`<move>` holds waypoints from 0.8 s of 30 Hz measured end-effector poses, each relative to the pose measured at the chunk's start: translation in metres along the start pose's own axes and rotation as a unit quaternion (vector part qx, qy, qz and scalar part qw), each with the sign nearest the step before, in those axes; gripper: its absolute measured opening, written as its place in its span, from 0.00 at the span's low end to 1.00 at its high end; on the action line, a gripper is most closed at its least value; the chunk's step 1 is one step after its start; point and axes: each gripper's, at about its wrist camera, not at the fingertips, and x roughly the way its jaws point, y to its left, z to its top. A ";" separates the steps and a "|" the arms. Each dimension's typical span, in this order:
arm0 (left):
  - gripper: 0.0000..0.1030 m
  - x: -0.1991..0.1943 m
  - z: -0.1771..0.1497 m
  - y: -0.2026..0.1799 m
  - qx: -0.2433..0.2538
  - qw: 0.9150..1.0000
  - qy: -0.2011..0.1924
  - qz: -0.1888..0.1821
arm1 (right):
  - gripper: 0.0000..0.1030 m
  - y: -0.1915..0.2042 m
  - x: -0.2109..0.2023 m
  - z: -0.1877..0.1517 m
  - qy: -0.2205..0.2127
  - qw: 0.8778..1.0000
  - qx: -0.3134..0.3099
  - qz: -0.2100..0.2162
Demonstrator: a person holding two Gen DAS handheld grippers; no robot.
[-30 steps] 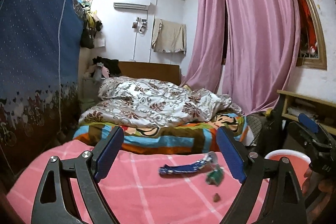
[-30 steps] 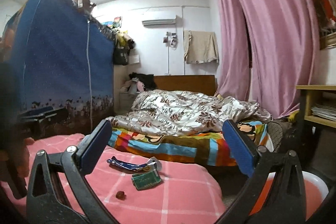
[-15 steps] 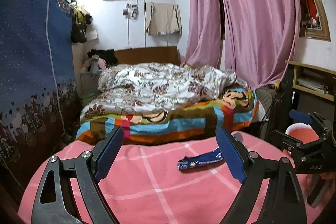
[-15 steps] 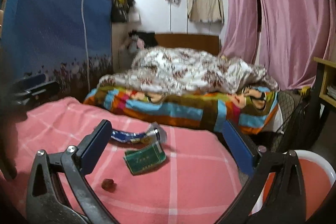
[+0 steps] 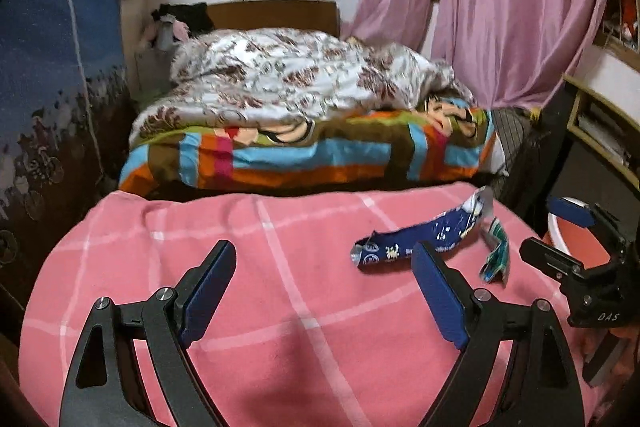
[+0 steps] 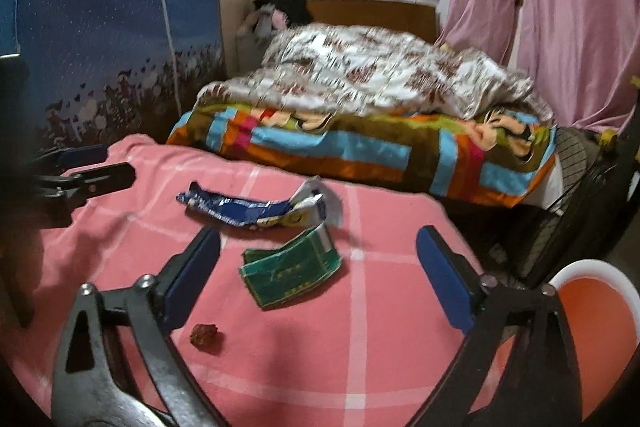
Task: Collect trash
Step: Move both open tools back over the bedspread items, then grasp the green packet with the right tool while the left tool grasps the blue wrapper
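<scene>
Green packet [image 6: 290, 267] (print blurred) lies between closing right tongs [image 6: 318, 247], untouched; left tongs [image 5: 324, 265] gape empty.

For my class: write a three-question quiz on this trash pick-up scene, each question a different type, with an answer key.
1. True or false: the green packet lies between the right claw's open fingers, untouched.
2. Which piece lies nearest the right-wrist camera? A blue wrapper B green packet C brown crumb
3. Fill in: the trash lies on a ____ checked blanket.

Key: 1 true; 2 C; 3 pink. The right claw's jaws are closing; the left claw is open, holding nothing.
</scene>
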 end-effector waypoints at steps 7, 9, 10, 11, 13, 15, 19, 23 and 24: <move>0.82 0.022 0.001 -0.004 0.011 0.998 0.038 -0.048 | 0.54 0.006 0.023 -0.001 0.051 0.998 -0.001 0.045; 0.82 0.026 0.002 -0.005 0.008 0.997 0.041 -0.059 | 0.50 0.009 0.029 -0.002 0.065 0.997 -0.006 0.051; 0.82 0.028 0.004 -0.005 0.007 0.997 0.044 -0.064 | 0.45 0.009 0.032 -0.003 0.071 0.996 -0.007 0.053; 0.82 0.031 0.005 -0.006 0.004 0.996 0.047 -0.070 | 0.42 0.010 0.035 -0.004 0.078 0.995 -0.009 0.054; 0.80 0.038 0.007 -0.009 0.004 0.995 0.059 -0.079 | 0.31 0.011 0.038 -0.005 0.086 0.994 -0.011 0.061; 0.74 0.043 0.008 -0.013 0.005 0.994 0.071 -0.080 | 0.24 0.012 0.038 -0.006 0.088 0.994 -0.015 0.067; 0.70 0.054 0.009 -0.016 0.002 0.992 0.089 -0.085 | 0.21 0.014 0.035 -0.009 0.089 0.993 -0.020 0.070; 0.56 0.062 0.009 -0.011 -0.028 0.988 0.103 -0.110 | 0.19 0.012 0.028 -0.012 0.085 0.993 -0.015 0.075; 0.51 0.063 0.010 -0.011 -0.034 0.987 0.107 -0.115 | 0.19 0.012 0.028 -0.012 0.084 0.993 -0.013 0.077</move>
